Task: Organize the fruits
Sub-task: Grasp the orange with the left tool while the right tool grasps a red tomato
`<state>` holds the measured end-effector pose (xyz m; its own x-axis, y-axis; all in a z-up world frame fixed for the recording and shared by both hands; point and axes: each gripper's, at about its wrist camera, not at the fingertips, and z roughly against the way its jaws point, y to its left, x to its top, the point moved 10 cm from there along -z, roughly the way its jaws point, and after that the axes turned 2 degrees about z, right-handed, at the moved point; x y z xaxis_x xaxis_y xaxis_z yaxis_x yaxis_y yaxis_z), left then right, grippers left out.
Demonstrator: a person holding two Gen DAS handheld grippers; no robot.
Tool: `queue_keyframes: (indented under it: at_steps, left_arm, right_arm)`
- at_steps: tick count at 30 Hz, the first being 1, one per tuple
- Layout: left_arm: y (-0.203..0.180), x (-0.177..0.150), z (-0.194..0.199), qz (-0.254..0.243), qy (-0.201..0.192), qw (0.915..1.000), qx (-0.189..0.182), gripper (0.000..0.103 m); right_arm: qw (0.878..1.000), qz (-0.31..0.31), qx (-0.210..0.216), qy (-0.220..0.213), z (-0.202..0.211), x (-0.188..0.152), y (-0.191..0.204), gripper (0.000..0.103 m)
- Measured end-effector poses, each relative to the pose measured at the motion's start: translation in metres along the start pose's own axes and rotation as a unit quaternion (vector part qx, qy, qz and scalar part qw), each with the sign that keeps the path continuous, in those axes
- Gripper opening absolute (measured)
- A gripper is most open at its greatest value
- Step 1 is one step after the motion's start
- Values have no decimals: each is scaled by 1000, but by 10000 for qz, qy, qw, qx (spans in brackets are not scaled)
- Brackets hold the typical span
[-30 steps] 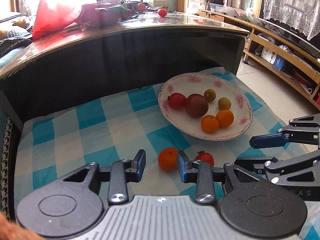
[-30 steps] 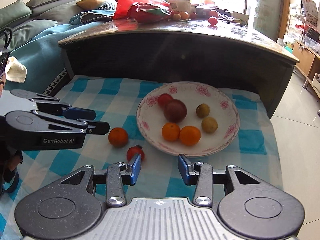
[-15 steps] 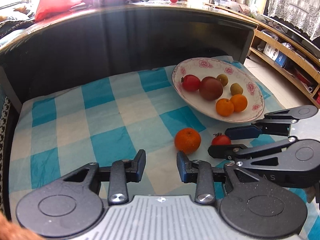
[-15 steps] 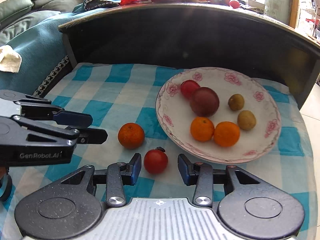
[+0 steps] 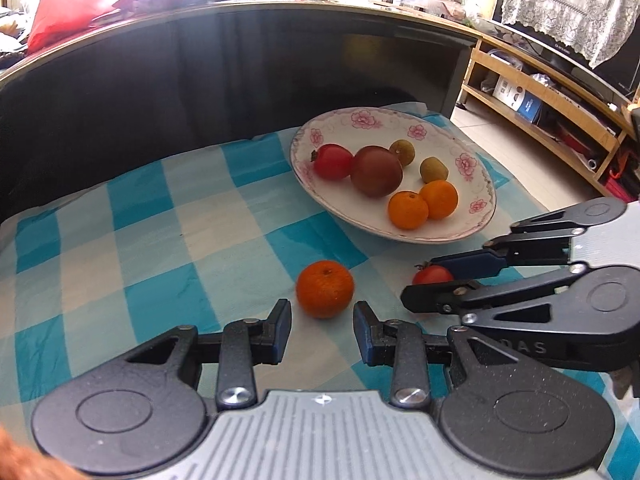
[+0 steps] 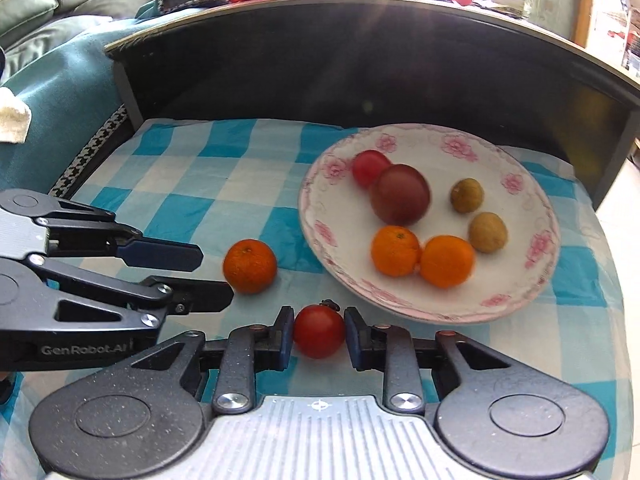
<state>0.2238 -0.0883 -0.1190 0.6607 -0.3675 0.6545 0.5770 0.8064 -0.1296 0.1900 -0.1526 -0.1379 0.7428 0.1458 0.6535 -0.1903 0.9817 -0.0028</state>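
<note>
A loose orange (image 5: pixel 325 289) lies on the blue checked cloth, just ahead of my open left gripper (image 5: pixel 322 330); it also shows in the right wrist view (image 6: pixel 250 266). A small red tomato (image 6: pixel 319 331) sits between the fingers of my right gripper (image 6: pixel 319 334), which is open with the pads close to its sides; in the left wrist view the tomato (image 5: pixel 431 275) is partly hidden by that gripper. A white flowered plate (image 6: pixel 532 208) holds a red tomato, a dark purple fruit, two oranges and two small brown fruits.
A dark curved table (image 5: pixel 240 60) rises right behind the cloth, with a red bag (image 5: pixel 76 0) and fruit on top. Wooden shelves (image 5: pixel 552 92) stand at the right in the left wrist view. A teal sofa (image 6: pixel 48 60) is to the left in the right wrist view.
Both grippers moved forward and down. The right gripper has come around the tomato and its fingers have narrowed. The left gripper has drawn up to the loose orange.
</note>
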Motion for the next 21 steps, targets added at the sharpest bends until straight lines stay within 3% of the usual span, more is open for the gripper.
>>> queue_keyframes:
  at_steps: [9,16,21]
  left_arm:
    - [-6,7,-22,-103,-47,9993,348,46]
    - [-9,5,-21,-176,-116,9984,526,43]
    - [-18,-5,-12,-232,58,9982,543,43]
  right_arm:
    - [9998,-210,-12,47,13,-16,-21,21]
    - [9997,-235,-42,50,19,-21,-28,21]
    - [9997,-155,-123,107,24,-26,-31,21]
